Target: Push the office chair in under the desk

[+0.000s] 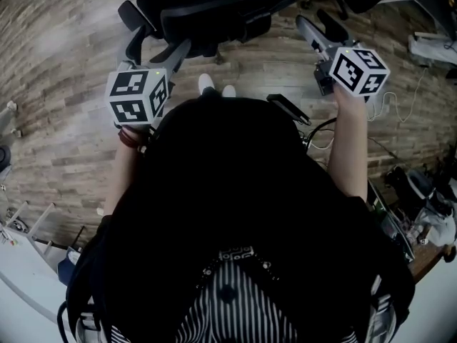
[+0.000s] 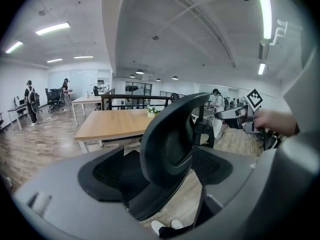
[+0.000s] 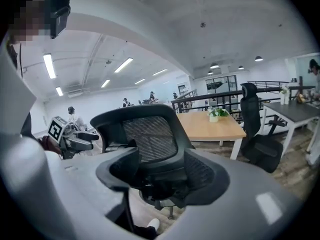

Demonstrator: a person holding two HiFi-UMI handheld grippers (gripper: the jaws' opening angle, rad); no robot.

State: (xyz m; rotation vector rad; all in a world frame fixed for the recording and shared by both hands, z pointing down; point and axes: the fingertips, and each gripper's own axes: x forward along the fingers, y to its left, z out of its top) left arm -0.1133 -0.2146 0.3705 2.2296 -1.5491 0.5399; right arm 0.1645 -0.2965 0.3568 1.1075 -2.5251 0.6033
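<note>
Left gripper and right gripper both released: jaws wide apart, nothing clamped. Wooden desk stands beyond the office chair, whose mesh back faces the person and shows between each gripper's jaws. Small potted plant on the desk.

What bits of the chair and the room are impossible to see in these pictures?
- Office chair wheels: the head view cuts the chair off at its top edge; in both gripper views the grey jaws hide them.
- Feet: head view, only the shoe tips show past the person's dark clothing.
- Plant on the desk: right gripper view, too small to tell its kind.
</note>
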